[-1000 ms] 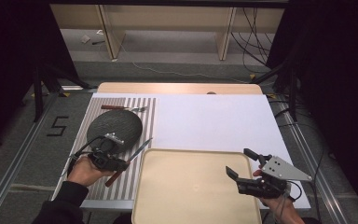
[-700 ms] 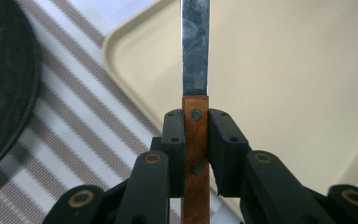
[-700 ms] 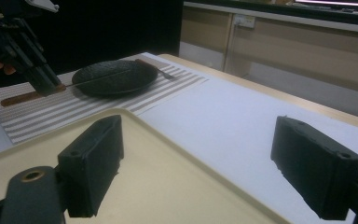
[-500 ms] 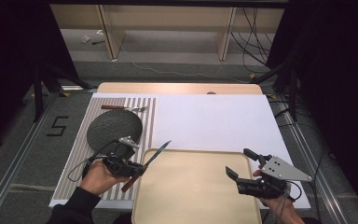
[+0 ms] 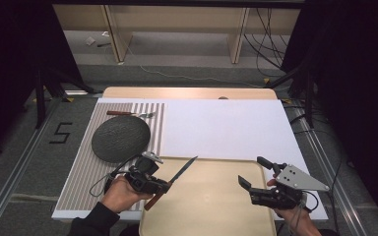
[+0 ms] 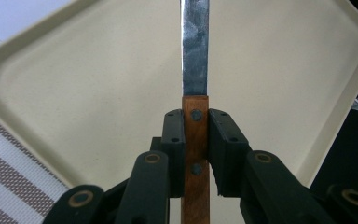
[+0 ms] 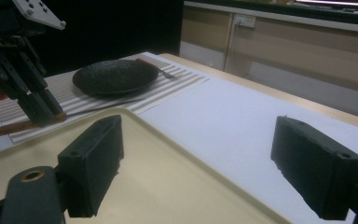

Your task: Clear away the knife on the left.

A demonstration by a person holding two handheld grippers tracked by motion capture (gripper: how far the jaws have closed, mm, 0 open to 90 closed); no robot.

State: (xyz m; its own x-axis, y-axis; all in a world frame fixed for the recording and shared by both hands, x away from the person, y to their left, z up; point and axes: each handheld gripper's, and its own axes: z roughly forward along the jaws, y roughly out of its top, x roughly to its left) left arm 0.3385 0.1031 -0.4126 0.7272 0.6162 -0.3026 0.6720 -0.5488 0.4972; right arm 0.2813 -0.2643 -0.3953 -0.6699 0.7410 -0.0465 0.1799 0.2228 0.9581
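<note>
- The table (image 5: 226, 128) is covered with a white sheet, and a dark floor with cables lies around it.
- A beige tray (image 5: 216, 201) with rounded corners lies at the near edge of the table, between the two hands.
- A striped mat (image 5: 86, 172) lies to the left of the tray; on it rests a dark round plate (image 5: 120, 138), and a fork (image 5: 130, 114) lies just behind the plate.
- The right gripper (image 5: 256, 178) hovers at the right edge of the tray, with its jaws wide apart and nothing between them.
- The left gripper (image 5: 163, 186) is clamped on a knife (image 5: 174, 179) at the left edge of the tray.
- The knife has a brown wooden handle with two dark rivets and a narrow, dull metal blade. The jaws grip the handle near the blade, and the blade points out over the tray.
</note>
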